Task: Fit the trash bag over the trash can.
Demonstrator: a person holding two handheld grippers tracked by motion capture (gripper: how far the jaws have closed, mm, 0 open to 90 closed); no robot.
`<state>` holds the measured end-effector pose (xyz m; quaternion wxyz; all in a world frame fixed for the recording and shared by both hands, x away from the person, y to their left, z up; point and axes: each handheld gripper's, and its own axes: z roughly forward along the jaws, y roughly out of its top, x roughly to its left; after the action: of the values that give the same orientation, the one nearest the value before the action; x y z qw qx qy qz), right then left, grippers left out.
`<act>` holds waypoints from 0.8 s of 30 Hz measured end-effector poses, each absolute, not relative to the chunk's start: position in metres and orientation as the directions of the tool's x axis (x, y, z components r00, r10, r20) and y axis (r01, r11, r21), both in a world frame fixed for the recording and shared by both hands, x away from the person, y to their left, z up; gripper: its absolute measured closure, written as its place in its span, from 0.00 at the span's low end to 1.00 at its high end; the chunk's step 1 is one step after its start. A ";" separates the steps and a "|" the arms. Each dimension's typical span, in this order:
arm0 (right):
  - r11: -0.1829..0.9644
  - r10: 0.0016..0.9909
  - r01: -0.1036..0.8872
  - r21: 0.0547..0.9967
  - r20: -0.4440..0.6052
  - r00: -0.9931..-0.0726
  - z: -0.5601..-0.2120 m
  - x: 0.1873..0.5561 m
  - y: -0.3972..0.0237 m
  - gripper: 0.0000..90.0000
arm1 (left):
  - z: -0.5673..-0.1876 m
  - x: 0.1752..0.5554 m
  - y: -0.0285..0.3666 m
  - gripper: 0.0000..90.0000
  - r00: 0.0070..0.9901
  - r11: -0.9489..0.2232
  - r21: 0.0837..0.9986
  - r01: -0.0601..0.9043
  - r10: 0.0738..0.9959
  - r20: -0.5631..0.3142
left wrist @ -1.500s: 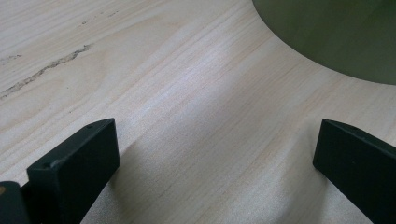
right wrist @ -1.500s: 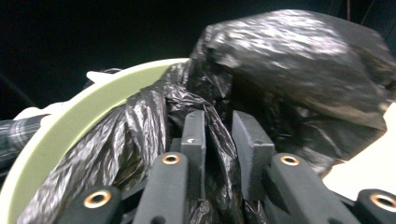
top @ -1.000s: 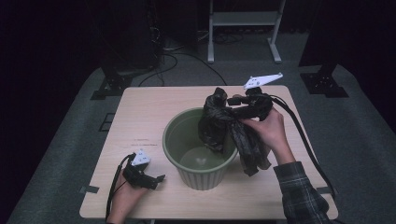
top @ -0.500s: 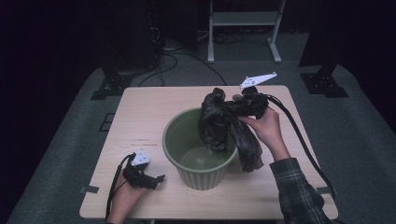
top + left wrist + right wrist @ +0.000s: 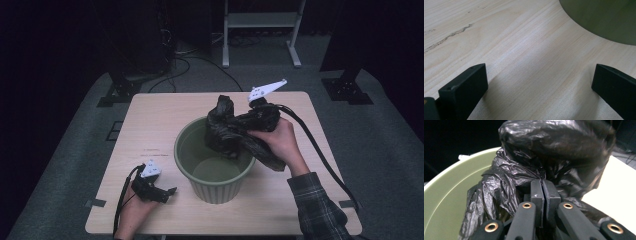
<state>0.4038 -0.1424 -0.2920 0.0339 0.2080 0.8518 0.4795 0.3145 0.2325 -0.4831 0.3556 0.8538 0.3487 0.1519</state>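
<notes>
Black bag (image 5: 544,162) — right gripper (image 5: 543,185) jaws just closed, pinching it.

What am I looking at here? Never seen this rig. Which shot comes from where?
No robot: a person holds a two-jaw claw in each hand. The high view looks down on a wooden table; the other two pictures come from cameras riding on each claw. On the table stands a green bucket. The right claw has just been closing and now pinches a crumpled black plastic bag over the bucket's rim. The left claw rests on the table beside the bucket, jaws wide apart, holding nothing.
</notes>
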 end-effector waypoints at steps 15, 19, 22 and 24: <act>0.430 0.355 0.283 0.858 0.127 -0.926 -0.275 0.396 -0.150 0.61 | -0.483 0.314 0.232 0.00 0.711 -0.505 0.713 0.487 0.703 0.012; 0.388 0.421 0.295 0.873 0.117 -0.900 -0.272 0.407 -0.157 0.55 | -0.483 0.314 0.232 0.00 0.711 -0.505 0.713 0.487 0.703 0.012; 0.365 0.435 0.311 0.878 0.134 -0.890 -0.276 0.418 -0.156 0.54 | -0.483 0.314 0.232 0.00 0.711 -0.505 0.713 0.487 0.703 0.012; 0.379 0.437 0.327 0.866 0.145 -0.888 -0.279 0.427 -0.151 0.53 | -0.483 0.315 0.233 0.00 0.711 -0.505 0.713 0.487 0.703 0.012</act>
<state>0.4268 -0.1508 -0.2790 0.0539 0.2305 0.8285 0.5074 0.3145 0.2325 -0.4830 0.3554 0.8540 0.3483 0.1519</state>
